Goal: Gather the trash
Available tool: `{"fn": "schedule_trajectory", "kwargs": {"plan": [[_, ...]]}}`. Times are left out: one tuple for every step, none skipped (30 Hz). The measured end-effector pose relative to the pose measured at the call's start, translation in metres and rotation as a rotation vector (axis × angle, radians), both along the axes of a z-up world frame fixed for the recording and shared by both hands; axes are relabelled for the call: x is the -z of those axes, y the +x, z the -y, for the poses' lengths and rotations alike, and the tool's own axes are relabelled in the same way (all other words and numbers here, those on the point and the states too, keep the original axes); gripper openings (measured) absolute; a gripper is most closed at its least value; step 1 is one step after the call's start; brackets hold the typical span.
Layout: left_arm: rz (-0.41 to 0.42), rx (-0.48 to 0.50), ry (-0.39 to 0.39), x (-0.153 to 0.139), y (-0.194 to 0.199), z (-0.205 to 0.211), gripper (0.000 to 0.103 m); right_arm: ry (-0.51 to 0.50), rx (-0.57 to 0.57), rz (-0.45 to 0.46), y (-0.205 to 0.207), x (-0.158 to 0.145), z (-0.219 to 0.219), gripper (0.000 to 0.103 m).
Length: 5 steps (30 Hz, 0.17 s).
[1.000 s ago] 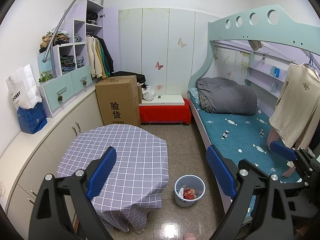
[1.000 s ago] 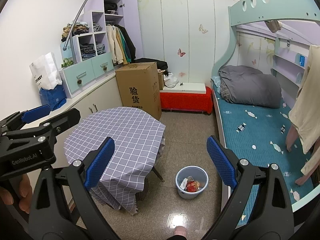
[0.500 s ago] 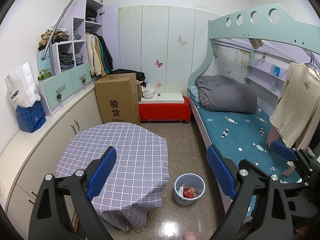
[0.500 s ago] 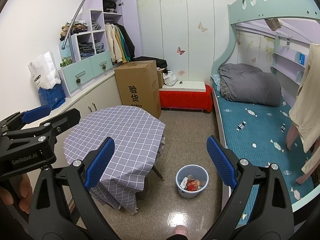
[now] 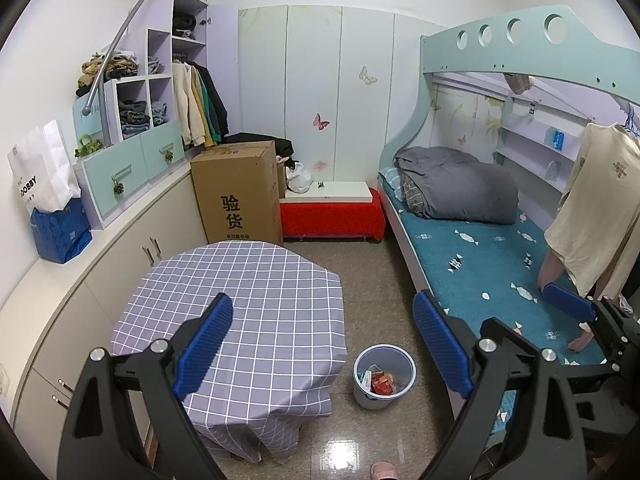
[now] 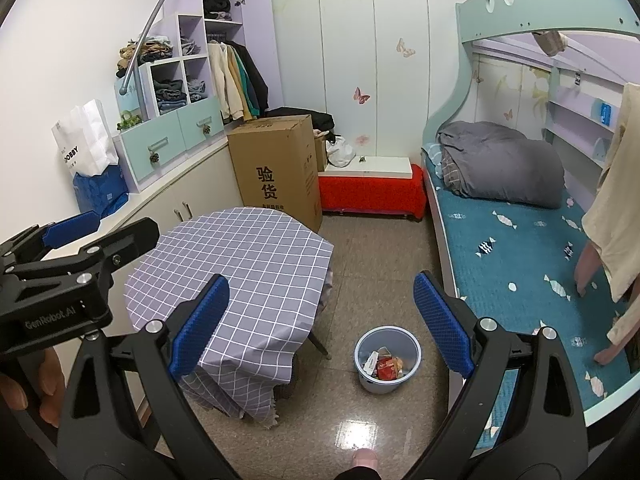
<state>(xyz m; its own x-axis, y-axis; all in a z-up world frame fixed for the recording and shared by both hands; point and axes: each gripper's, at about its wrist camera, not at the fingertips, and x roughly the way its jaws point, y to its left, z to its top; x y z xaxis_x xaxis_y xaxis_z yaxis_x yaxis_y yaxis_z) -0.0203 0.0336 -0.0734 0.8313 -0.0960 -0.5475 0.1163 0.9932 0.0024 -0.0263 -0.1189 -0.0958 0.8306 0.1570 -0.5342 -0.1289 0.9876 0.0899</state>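
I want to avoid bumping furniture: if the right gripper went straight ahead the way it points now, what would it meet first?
Probably bare floor. The right gripper is open and empty, aimed between the checked table and the bed, just beyond the trash bin. Depth is uncertain in this fisheye view.

The tiled floor (image 6: 372,272) is carrying a small bin (image 6: 387,359) of wrappers, sitting ahead between the right claw's (image 6: 320,320) fingers. Left of it the desk (image 6: 240,256), draped in a checked cloth, is standing. Beyond, a cardboard box (image 6: 276,168) is resting on the floor; rightward, the bed (image 6: 520,248) is bearing a grey quilt (image 6: 500,164).
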Motion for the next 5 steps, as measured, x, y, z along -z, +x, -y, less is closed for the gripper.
{"fn": "schedule_trajectory", "kwargs": {"plan": [[-0.005, -0.002, -0.002, 0.001, 0.003, -0.001, 0.09, -0.001, -0.001, -0.003, 0.002, 0.001, -0.001, 0.091], [-0.011, -0.005, -0.007, 0.003, 0.005, -0.003, 0.09, -0.003, -0.003, -0.007, 0.005, 0.001, -0.002, 0.091], [-0.022, -0.004, -0.013, 0.004, 0.009, -0.005, 0.09, -0.003, -0.004, -0.012, 0.008, 0.002, -0.003, 0.091], [-0.032, -0.006, -0.017, 0.006, 0.012, -0.007, 0.09, -0.004, -0.005, -0.015, 0.009, 0.004, -0.004, 0.091], [-0.039, -0.012, -0.02, 0.008, 0.016, -0.009, 0.09, -0.006, -0.006, -0.019, 0.012, 0.004, -0.005, 0.091]]}}
